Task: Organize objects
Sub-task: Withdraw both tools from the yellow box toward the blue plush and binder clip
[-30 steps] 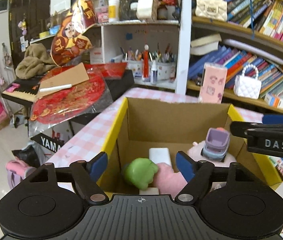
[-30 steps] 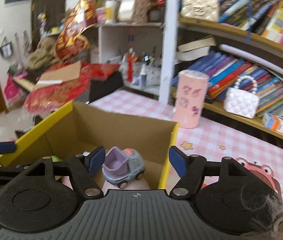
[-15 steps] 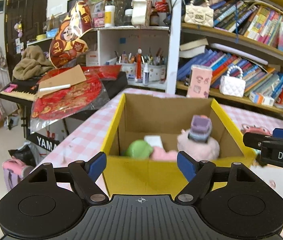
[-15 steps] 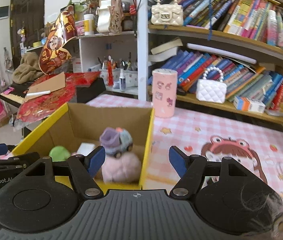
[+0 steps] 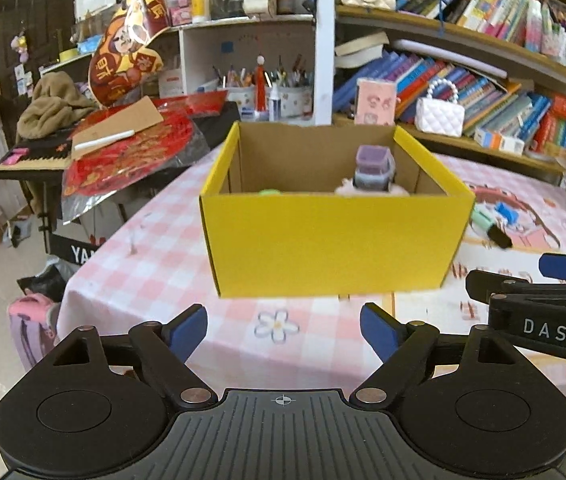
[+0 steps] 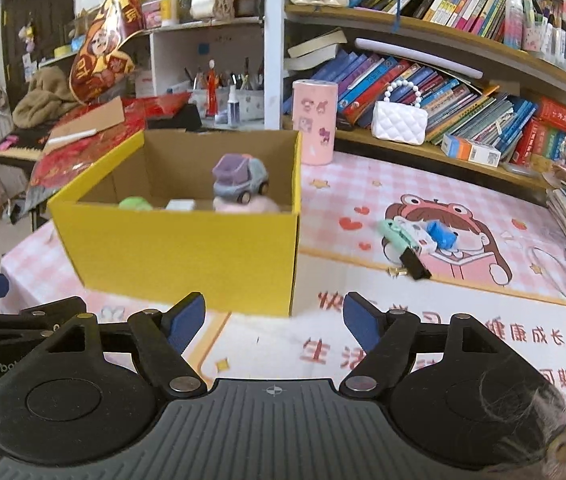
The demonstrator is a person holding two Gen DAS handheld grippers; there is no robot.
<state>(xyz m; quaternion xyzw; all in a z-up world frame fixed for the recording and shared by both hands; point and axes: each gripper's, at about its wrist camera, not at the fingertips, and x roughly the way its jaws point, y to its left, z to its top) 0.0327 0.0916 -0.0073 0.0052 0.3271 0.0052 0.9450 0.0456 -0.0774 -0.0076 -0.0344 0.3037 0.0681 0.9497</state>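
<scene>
Yellow box [image 5: 331,240] sits on pink checked tablecloth [image 5: 155,264], holding purple toy car [image 6: 239,179] atop pink plush [image 6: 247,206], plus green toy [image 6: 135,203] & white block [image 6: 181,204]. Left gripper [image 5: 283,330] and right gripper [image 6: 273,316]: jaws wide, just been opening, nothing betw. them, both short of box. Small clips [image 6: 411,240] loose on mat, right of box.

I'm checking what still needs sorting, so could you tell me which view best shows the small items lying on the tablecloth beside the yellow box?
The right wrist view: the small items lie in full sight right of the yellow box. In the left wrist view they sit partly behind the box corner, blurred.
</scene>
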